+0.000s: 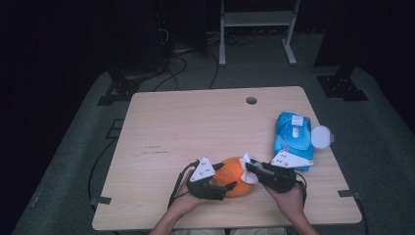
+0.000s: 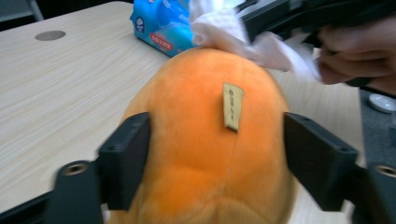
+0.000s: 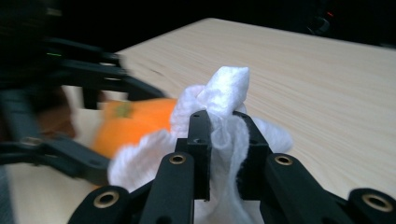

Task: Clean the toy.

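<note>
At the near edge of the table (image 1: 161, 112), the person's two hands are working close together. The left tool (image 1: 226, 187) is gripping an orange plush toy (image 1: 234, 176), its two jaws pressing the soft sides in the left gripper view, with a small tan label (image 2: 232, 106) showing between them. Just to the right, the right tool (image 1: 248, 166) is pinching a bunched white wipe (image 3: 224, 100), the cloth squeezed between its closed jaws, and is laying it against the far top of the toy.

The step in hand appears to be wiping the toy. To do it well, the left tool should be holding the plush firmly enough that it is not rolling, while the right tool is dragging the wipe across the fabric with light pressure, so that the cloth is not slipping out of the jaws.

Farther right, a blue pack of wipes (image 1: 292, 137) is lying near the table's right edge, with a round white lid (image 1: 322, 137) beside it. A cable hole (image 1: 251, 100) is sitting far back. Nothing is standing between the tools; the only crowding is the two tools themselves, nearly touching over the toy.
</note>
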`<action>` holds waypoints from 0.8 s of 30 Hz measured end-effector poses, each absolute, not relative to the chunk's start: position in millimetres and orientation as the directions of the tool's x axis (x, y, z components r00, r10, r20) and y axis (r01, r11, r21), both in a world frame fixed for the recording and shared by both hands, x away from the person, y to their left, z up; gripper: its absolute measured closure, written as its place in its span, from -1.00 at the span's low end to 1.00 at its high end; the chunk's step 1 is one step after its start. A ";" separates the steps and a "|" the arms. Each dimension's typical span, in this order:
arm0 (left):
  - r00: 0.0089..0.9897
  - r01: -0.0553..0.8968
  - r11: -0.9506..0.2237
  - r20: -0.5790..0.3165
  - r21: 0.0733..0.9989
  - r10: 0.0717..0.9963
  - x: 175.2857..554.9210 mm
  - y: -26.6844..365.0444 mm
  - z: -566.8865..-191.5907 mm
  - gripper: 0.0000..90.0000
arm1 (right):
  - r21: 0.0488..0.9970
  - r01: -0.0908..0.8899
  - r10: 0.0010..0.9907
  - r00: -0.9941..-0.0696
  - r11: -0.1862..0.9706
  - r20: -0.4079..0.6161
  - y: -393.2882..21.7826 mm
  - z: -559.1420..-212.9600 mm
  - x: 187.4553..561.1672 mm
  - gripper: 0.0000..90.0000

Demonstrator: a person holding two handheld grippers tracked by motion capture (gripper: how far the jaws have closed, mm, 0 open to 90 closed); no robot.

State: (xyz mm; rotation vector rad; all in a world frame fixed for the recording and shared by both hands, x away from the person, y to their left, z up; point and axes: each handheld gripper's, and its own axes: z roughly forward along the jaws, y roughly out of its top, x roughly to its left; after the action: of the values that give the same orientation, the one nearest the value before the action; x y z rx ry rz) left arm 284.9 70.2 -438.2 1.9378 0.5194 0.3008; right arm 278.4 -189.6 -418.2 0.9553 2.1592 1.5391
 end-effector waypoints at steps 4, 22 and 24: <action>0.855 0.235 -0.313 -0.043 0.920 0.516 289.3 75.7 -443.1 -0.80 | 0.925 0.325 0.653 -0.747 0.198 0.123 -186.6 -416.5 278.8 0.73; 0.882 0.235 -0.305 -0.071 0.923 0.466 281.0 81.9 -425.2 -0.34 | 0.916 0.376 0.647 -0.736 0.143 0.201 -187.5 -426.1 282.9 0.72; 0.885 0.247 -0.307 -0.085 0.919 0.457 284.0 83.8 -427.0 -0.49 | 0.907 0.392 0.655 -0.727 0.152 0.204 -189.1 -434.0 287.0 0.72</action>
State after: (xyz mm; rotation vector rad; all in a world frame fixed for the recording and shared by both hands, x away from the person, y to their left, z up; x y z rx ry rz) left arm 284.0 83.8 -427.0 1.9028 0.5202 0.2279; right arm 287.0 -189.1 -434.0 1.0209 2.1906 1.6058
